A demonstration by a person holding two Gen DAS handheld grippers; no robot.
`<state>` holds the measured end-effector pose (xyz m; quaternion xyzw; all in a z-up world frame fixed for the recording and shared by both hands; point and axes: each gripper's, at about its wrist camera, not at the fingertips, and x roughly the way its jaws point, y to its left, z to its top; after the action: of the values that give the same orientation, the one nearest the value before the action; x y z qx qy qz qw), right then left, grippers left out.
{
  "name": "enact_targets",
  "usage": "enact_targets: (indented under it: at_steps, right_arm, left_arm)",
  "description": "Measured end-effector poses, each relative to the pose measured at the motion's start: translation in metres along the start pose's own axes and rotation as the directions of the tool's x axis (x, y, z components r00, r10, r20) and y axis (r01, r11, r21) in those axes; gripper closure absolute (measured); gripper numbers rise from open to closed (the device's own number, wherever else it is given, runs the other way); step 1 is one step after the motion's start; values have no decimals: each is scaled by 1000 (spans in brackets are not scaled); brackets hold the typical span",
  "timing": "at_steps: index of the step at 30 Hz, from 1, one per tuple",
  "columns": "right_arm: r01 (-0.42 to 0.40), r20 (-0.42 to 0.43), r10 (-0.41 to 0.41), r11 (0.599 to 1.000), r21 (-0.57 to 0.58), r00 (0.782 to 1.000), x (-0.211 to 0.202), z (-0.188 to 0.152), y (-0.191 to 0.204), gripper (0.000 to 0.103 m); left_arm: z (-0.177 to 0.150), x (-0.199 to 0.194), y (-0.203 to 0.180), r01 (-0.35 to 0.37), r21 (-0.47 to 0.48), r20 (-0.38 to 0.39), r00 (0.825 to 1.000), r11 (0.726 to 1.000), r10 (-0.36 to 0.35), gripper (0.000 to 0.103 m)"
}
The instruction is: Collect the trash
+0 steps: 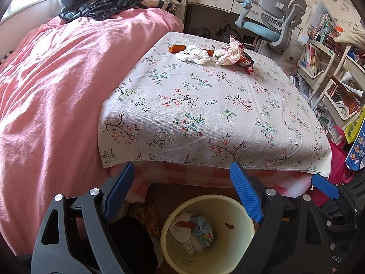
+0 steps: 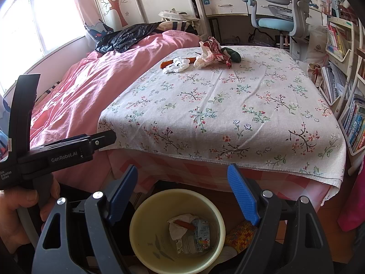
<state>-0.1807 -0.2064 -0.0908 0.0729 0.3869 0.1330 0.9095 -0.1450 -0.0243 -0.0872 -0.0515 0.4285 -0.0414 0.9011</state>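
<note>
While both tools (image 1: 182,196) (image 2: 182,196) hang wide, empty: bin (image 2: 141,207) holds tissue, carton; wrappers (image 1: 228,53), tissue (image 1: 192,56) remain on bed.

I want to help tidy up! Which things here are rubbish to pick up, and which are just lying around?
For the job:
- white tissue
- orange wrapper
- crumpled red-and-white wrapper
- dark green lump
- bin, already holding a tissue and a carton
- left gripper and right gripper, both open and empty

Just lying about:
- black jacket
- pink blanket
- chair
- books
</note>
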Motion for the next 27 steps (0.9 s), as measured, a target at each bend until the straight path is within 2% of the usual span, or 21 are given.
enact_targets:
  at_steps: [21,27]
  right_arm:
    - [1,1,-1,1000,0,1000,0,0,1,25]
    - [-14,13,13,1000,17,1000,-4,7,-1,25]
  left_arm:
    - [0,1,0,1,-6,0,1000,1000,-1,21]
    - [7,-3,1,25,-18,9,1000,1000,-25,21]
